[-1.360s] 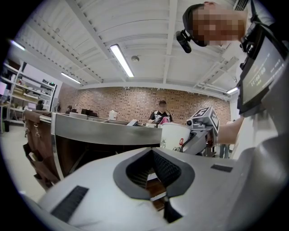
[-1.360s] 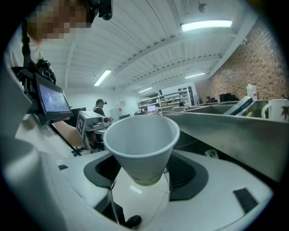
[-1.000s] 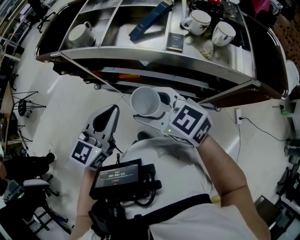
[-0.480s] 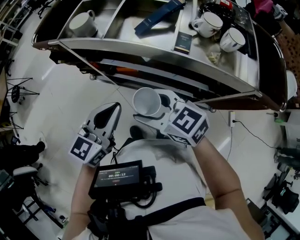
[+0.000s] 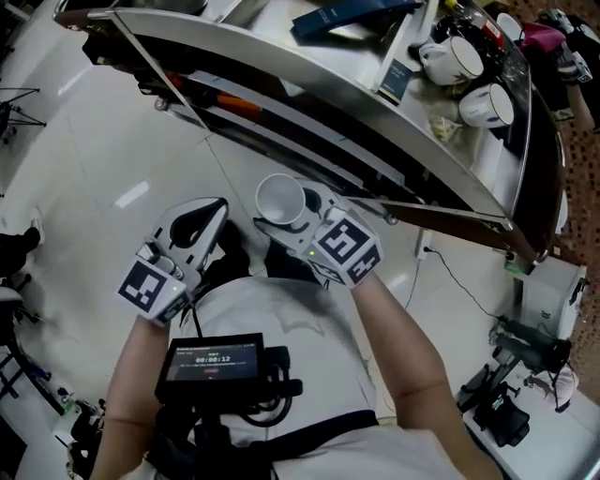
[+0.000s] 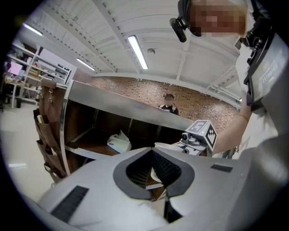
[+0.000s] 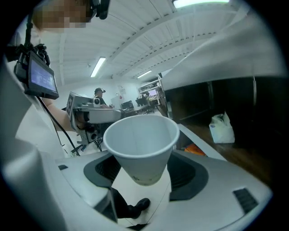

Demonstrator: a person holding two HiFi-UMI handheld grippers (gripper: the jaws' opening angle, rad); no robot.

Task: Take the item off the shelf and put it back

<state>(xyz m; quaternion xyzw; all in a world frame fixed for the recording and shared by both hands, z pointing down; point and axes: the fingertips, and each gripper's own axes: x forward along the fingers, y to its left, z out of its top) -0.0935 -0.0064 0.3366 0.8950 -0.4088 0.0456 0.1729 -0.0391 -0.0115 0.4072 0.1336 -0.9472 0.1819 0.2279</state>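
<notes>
1. The right gripper (image 7: 144,173) is closed on the white cup (image 7: 141,146); its two dark pads press the lower part of the cup from both sides; the cup stands upright with its mouth up, and it looks empty inside.
2. In the head view the cup is off the shelf (image 5: 319,75); it is in the air in front of the metal front edge, close to the person's chest and above the white floor (image 5: 112,141).
3. The left gripper (image 6: 151,151) holds nothing; its jaws meet at the tips; it is beside the right gripper and does not touch the cup.
4. On the shelf lie a blue box (image 5: 352,14) and a small dark box (image 5: 397,80); two white mugs (image 5: 457,58) stand near the small box.
5. A device with a small screen (image 5: 211,359) sits at the person's chest.
</notes>
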